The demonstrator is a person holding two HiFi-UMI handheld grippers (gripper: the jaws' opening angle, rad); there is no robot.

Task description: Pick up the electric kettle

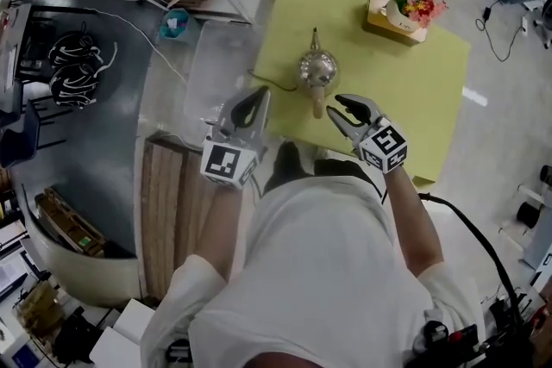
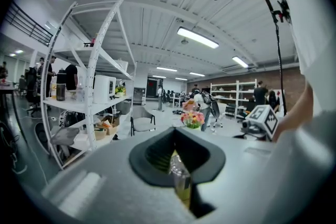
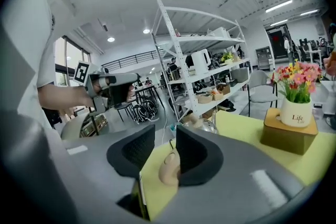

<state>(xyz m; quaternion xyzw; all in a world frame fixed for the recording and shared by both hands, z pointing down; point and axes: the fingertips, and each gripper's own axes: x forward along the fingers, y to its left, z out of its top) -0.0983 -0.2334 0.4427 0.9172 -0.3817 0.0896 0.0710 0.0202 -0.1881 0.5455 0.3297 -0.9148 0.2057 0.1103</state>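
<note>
The silver electric kettle stands on the yellow table, its pale wooden handle pointing toward me. My right gripper is just right of the handle's end. In the right gripper view its jaws are open, with the handle's rounded end low between the pads, close against the right pad; the kettle body shows just beyond. My left gripper hovers at the table's left edge, apart from the kettle. Its jaws meet at the tips, with nothing held.
A flower pot on a wooden box sits at the table's far right corner. The kettle's dark cord trails left off the table. White shelving stands beyond the table's left side, a slatted wooden bench beside me.
</note>
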